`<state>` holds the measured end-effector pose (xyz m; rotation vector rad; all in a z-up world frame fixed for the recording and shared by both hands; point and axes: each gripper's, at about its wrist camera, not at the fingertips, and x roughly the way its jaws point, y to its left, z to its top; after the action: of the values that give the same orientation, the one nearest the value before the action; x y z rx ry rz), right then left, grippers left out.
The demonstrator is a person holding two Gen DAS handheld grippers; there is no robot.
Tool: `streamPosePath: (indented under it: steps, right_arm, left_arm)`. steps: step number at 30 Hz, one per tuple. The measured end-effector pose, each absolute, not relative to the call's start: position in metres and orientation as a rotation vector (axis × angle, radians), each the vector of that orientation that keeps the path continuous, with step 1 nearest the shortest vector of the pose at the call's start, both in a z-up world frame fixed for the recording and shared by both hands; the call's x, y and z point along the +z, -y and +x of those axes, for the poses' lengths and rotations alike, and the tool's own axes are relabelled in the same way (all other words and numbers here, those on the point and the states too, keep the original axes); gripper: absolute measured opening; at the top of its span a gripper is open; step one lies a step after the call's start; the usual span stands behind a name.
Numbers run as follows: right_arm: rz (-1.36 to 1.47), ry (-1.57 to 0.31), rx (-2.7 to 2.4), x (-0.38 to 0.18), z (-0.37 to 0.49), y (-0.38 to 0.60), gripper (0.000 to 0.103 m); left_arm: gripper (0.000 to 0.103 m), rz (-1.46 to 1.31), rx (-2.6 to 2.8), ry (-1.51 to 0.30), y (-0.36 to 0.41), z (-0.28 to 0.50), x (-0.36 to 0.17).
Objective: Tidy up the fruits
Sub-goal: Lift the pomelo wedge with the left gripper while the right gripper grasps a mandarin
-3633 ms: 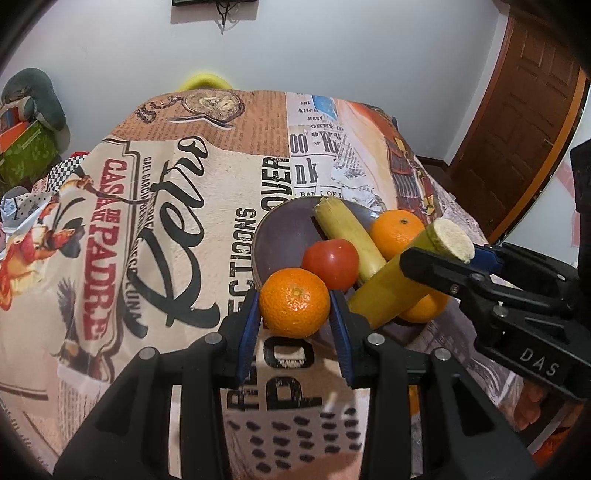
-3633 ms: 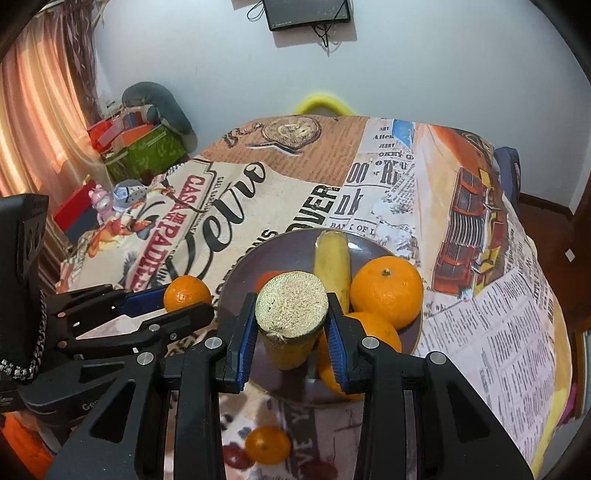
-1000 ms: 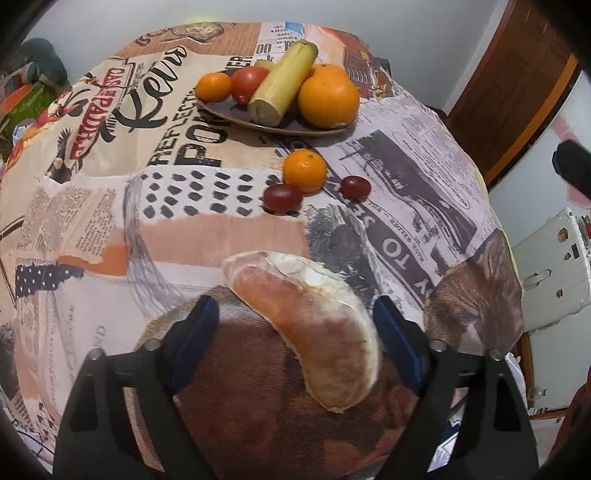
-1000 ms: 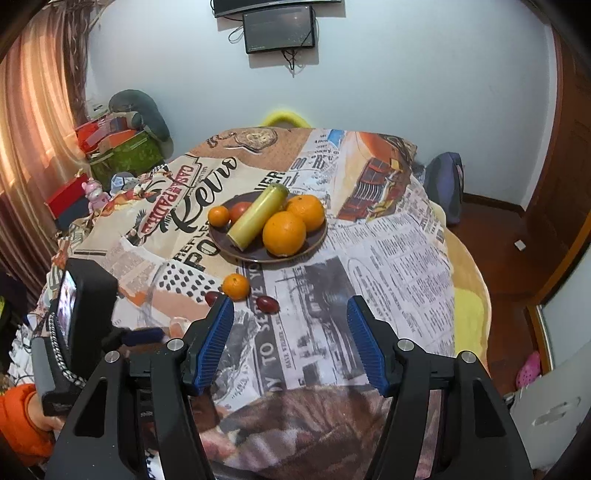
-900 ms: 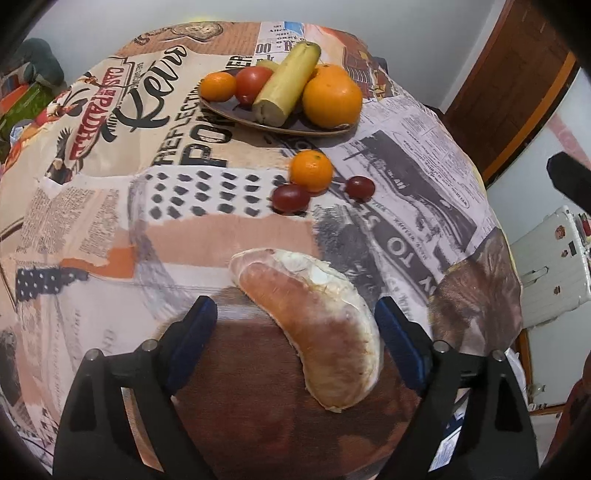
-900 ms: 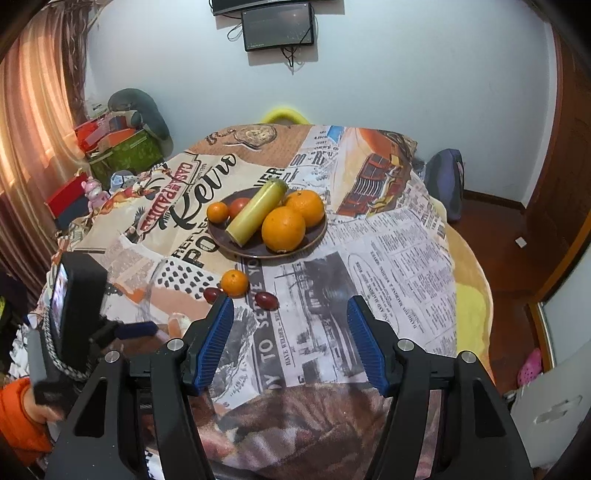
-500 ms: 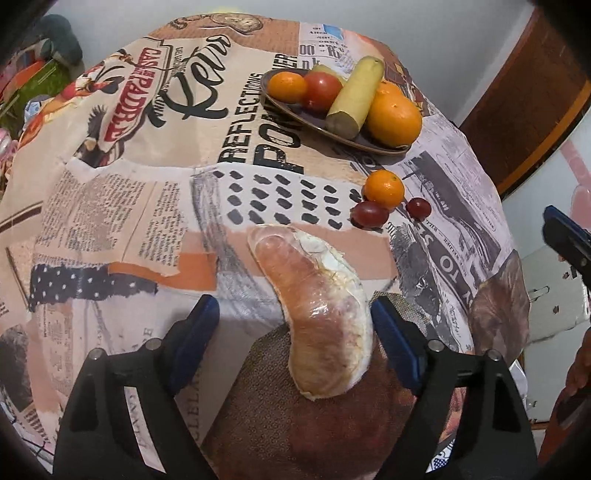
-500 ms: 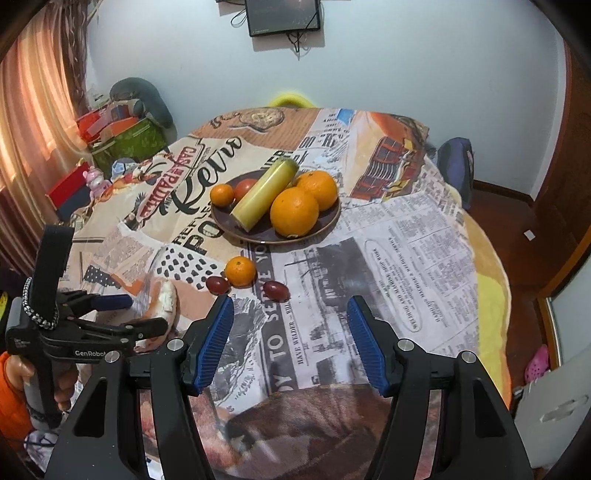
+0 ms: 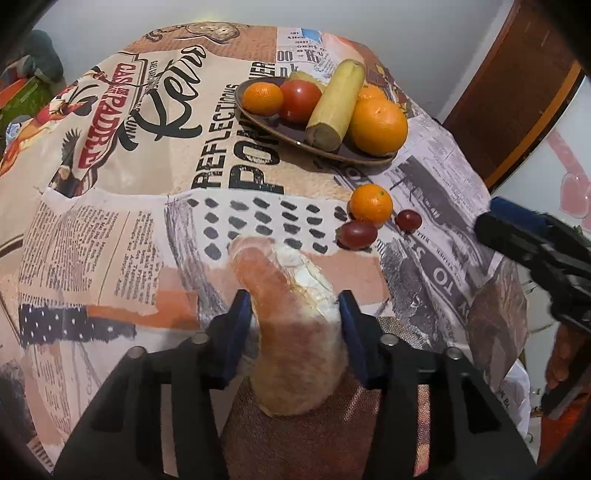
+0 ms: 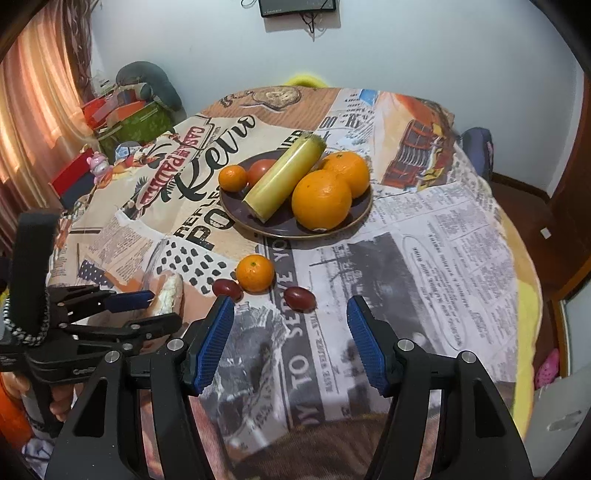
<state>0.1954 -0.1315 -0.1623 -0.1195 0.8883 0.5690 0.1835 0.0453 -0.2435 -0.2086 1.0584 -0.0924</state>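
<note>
tablecloth [image 10: 436, 258]: printed cloth, matt, collage of newsprint patterns
plate [image 10: 354, 218]: dark, smooth, glossy glaze
oranges [image 10: 321, 199]: shiny, finely dimpled peel
grapes [image 10: 300, 298]: smooth, glossy red skin
pomelo segment [image 9: 291, 332]: pale pink, matt, with dry white papery membrane
left hand-held gripper [image 9: 293, 332]: matt black plastic, blue ribbed pads, metal screws
door [image 9: 517, 88]: brown wood, slight sheen

I see pale blue-white walls [image 10: 424, 48] with a dark screen [image 10: 297, 8] mounted high, its cables dangling. On my left, orange curtains [image 10: 40, 96] glow with daylight above a heap of boxes and bags [image 10: 125, 110]. A brown wooden door [image 9: 517, 92] stands to the right over a reddish-brown floor [image 10: 517, 199]. The round surface wears a newspaper-print cloth [image 10: 443, 251].
</note>
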Motion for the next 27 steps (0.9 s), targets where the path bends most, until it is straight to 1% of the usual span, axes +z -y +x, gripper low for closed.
streamPosePath:
  steps: [2, 4, 6, 8, 14, 16, 17, 19, 21, 24, 27]
  right_arm:
    - [-0.114, -0.895, 0.578, -0.165, 0.200, 0.126, 0.060]
    - [-0.110, -0.901, 0.588, -0.167, 0.205, 0.121, 0.058]
    - [-0.102, -0.914, 0.596, -0.171, 0.211, 0.116, 0.054]
    - [-0.085, -0.941, 0.614, -0.177, 0.219, 0.110, 0.049]
    - [-0.038, -0.995, 0.642, -0.191, 0.236, 0.097, 0.046]
    - [-0.037, -1.003, 0.649, -0.194, 0.238, 0.093, 0.045]
    - [-0.042, -1.009, 0.653, -0.196, 0.239, 0.090, 0.044]
    - [-0.049, -1.019, 0.660, -0.199, 0.241, 0.086, 0.040]
    - [-0.054, -1.033, 0.666, -0.203, 0.242, 0.084, 0.037]
    - [-0.044, -1.049, 0.672, -0.208, 0.245, 0.082, 0.034]
    - [-0.039, -1.058, 0.679, -0.211, 0.246, 0.083, 0.033]
  left_arm:
    - [0.042, -0.208, -0.102, -1.054, -0.048, 0.187, -0.240]
    - [0.036, -0.208, -0.108, -1.043, -0.050, 0.188, -0.237]
    - [0.027, -0.200, -0.119, -1.019, -0.051, 0.191, -0.229]
    - [0.023, -0.191, -0.117, -0.997, -0.052, 0.192, -0.223]
    - [0.022, -0.225, -0.144, -0.995, -0.063, 0.200, -0.225]
    - [0.022, -0.230, -0.138, -0.992, -0.066, 0.199, -0.225]
    - [0.024, -0.238, -0.145, -0.999, -0.068, 0.199, -0.226]
    - [0.030, -0.255, -0.149, -1.028, -0.069, 0.201, -0.231]
    - [0.040, -0.251, -0.138, -1.048, -0.068, 0.202, -0.238]
    - [0.045, -0.261, -0.134, -1.058, -0.067, 0.202, -0.246]
    - [0.044, -0.269, -0.145, -1.061, -0.067, 0.204, -0.248]
